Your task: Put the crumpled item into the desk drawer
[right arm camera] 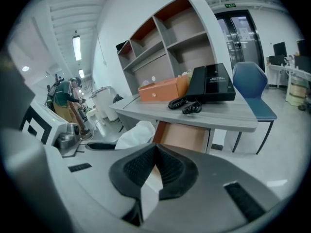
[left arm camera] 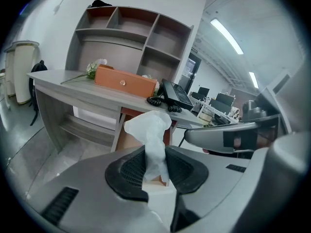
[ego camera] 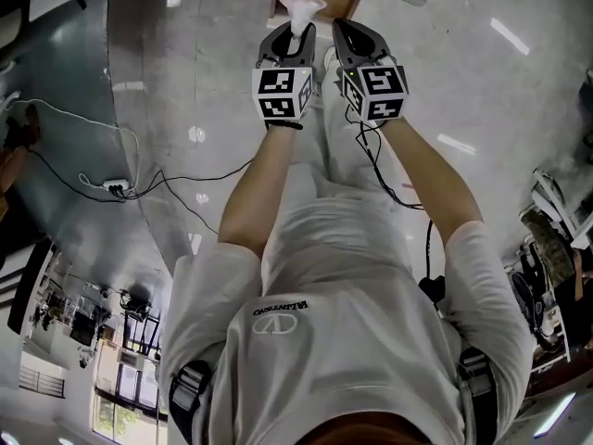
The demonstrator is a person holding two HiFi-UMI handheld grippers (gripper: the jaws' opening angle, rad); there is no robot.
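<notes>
A white crumpled tissue [ego camera: 302, 9] sticks up from my left gripper [ego camera: 296, 28], whose jaws are shut on it. In the left gripper view the tissue [left arm camera: 151, 130] stands pinched between the black pads [left arm camera: 132, 171] of that gripper [left arm camera: 155, 155]. My right gripper [ego camera: 346, 28] is close beside it on the right, shut with nothing held; in its own view the right gripper [right arm camera: 155, 150] has its pads meeting at the tips. Ahead stands a grey desk [left arm camera: 73, 84] with a brown drawer [right arm camera: 187, 137] under its top, also seen past the tissue as the drawer [left arm camera: 127, 136].
On the desk lie an orange box [left arm camera: 125, 83] and a black telephone [right arm camera: 211, 84] with a coiled cord. A shelf unit [left arm camera: 131, 38] rises behind. A blue chair [right arm camera: 252, 89] stands to the desk's right. Cables and a power strip [ego camera: 116, 188] lie on the floor.
</notes>
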